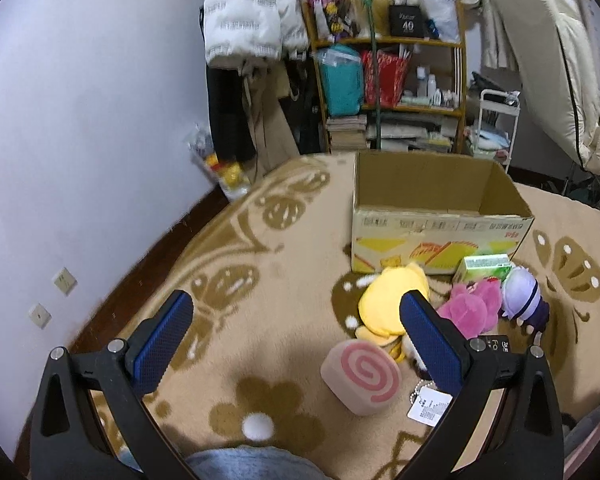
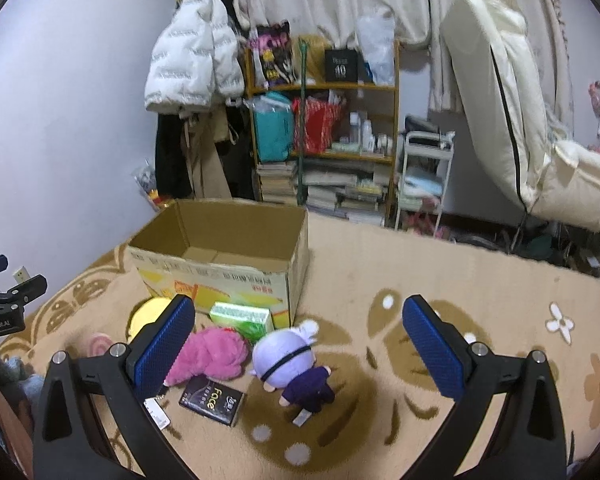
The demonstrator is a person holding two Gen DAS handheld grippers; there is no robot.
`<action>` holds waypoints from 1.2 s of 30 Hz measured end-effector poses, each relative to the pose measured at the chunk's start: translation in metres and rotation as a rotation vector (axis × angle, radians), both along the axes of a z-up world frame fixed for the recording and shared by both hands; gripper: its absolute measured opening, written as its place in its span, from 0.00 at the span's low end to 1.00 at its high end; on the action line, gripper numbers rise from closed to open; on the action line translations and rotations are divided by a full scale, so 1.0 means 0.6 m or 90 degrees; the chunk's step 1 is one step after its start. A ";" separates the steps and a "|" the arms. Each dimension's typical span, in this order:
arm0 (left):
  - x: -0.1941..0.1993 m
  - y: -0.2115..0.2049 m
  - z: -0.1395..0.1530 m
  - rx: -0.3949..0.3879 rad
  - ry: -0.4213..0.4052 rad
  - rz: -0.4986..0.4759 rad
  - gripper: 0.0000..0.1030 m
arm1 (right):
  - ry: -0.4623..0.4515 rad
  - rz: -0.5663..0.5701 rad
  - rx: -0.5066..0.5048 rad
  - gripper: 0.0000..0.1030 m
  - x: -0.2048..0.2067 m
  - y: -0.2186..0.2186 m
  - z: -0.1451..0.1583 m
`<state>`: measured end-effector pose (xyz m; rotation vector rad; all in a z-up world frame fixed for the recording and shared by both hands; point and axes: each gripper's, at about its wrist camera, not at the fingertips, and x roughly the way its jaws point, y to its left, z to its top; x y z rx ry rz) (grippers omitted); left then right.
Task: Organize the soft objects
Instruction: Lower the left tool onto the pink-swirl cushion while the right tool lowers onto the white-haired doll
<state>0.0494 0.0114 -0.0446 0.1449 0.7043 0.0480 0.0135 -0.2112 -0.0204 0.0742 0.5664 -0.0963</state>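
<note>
Your left tongs (image 1: 296,312) hang released, blue pads wide apart, over the beige blanket with brown flower and butterfly patterns (image 1: 260,264), nothing between them. Your right tongs (image 2: 298,316) are likewise spread and empty, above the same blanket (image 2: 380,264).

Take the open brown cardboard box with yellow printed sides (image 1: 436,216) as your landmark; it stands upright on the blanket, and from the right wrist view its inside (image 2: 228,236) looks bare as far as you can see in.

Everything soft lies outside it, in front of its printed side. The yellow plush toy (image 1: 388,300) lies just in front of the box's left end. The pink fluffy plush toy (image 1: 472,304) lies beside the yellow one, touching it or nearly so (the left tongs' pad hides the seam). The lavender-headed plush doll in a dark purple outfit (image 2: 292,364) lies face down in front of the box's right corner, just beside the pink one (image 2: 212,352). The beige cushion with a pink spiral face (image 1: 360,376) sits farthest from the box, nearest your left tongs.

A green and white carton (image 2: 242,318) rests against the box's front, and a small black packet printed "Face" (image 2: 212,400) lies in front of the pink toy.
</note>
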 end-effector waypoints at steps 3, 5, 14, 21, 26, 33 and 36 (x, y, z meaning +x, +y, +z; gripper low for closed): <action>0.018 0.000 -0.008 -0.015 0.030 0.002 0.99 | 0.030 -0.013 0.019 1.00 0.015 -0.008 -0.013; 0.026 0.003 -0.010 -0.031 0.035 0.002 0.99 | 0.049 -0.024 0.037 1.00 0.029 -0.019 -0.025; 0.073 -0.008 -0.027 -0.039 0.074 0.004 0.99 | 0.104 -0.049 0.060 1.00 0.089 -0.044 -0.067; 0.109 -0.010 -0.058 -0.043 0.134 0.029 0.99 | 0.161 -0.032 0.048 1.00 0.125 -0.034 -0.095; 0.126 -0.001 -0.072 -0.068 0.160 0.043 0.99 | 0.182 -0.022 0.037 1.00 0.140 -0.030 -0.111; 0.139 -0.003 -0.091 -0.080 0.202 0.033 0.99 | 0.204 -0.011 0.042 1.00 0.161 -0.028 -0.135; 0.143 -0.006 -0.101 -0.091 0.220 0.022 0.99 | 0.213 -0.010 0.048 1.00 0.167 -0.029 -0.143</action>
